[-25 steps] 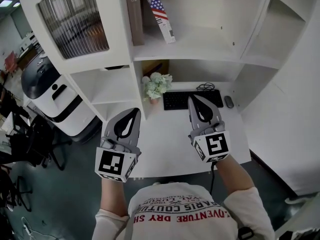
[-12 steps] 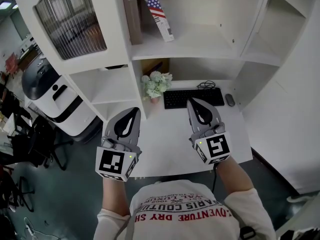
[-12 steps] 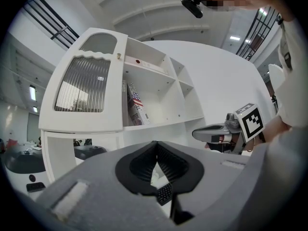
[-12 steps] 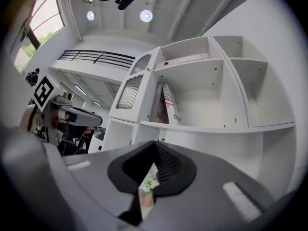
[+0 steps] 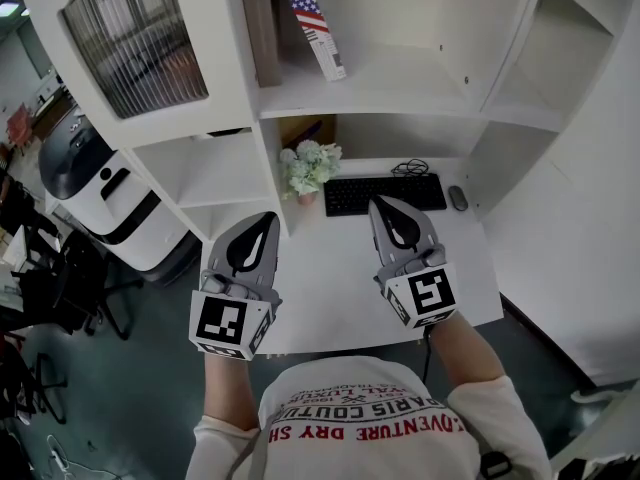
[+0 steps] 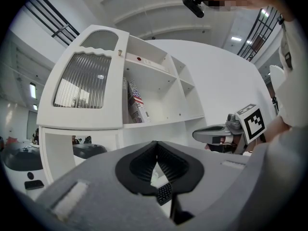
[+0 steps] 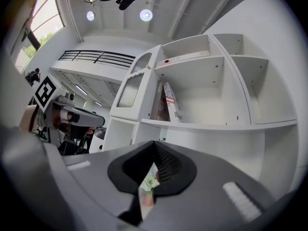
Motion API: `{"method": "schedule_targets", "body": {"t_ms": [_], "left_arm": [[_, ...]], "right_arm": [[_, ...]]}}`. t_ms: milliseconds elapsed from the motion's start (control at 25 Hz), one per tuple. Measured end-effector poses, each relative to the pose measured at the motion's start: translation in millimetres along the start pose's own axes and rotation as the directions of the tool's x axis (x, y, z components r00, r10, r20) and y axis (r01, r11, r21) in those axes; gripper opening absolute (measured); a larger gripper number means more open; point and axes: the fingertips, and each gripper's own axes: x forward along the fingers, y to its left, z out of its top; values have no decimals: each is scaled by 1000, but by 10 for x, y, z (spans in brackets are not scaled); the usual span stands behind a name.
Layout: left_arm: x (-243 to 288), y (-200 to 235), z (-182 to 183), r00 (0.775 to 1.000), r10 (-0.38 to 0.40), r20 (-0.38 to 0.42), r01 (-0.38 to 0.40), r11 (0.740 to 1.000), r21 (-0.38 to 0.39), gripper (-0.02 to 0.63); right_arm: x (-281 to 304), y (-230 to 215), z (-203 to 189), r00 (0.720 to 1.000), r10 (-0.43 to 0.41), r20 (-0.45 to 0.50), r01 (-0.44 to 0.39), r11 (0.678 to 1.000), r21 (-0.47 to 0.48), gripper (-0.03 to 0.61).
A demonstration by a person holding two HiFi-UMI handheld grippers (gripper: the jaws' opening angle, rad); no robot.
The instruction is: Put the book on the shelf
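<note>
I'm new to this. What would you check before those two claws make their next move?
1. Left gripper empty: ok, jaws shut on nothing.
2. Right gripper empty: ok, jaws shut on nothing.
3. Book on shelf: ok, flag book stands tilted beside brown book.
4. Free shelf space: ok, bare to the right of the flag book.
5. Another book to fetch: not ok, none in view.

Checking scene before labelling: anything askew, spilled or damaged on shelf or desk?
Only the flag-cover book on the shelf: it leans tilted toward the upright brown book. Nothing spilled or damaged.
</note>
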Motion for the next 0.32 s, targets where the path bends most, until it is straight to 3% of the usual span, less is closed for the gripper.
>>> {"method": "schedule_targets", "body": {"t_ms": [320], "left_arm": [[13,22,-29,1000,1,6,-1,1000,2,5]], "right_arm": [[28,52,-28,1000,17,-4,-17,1000,-17,0]]}}
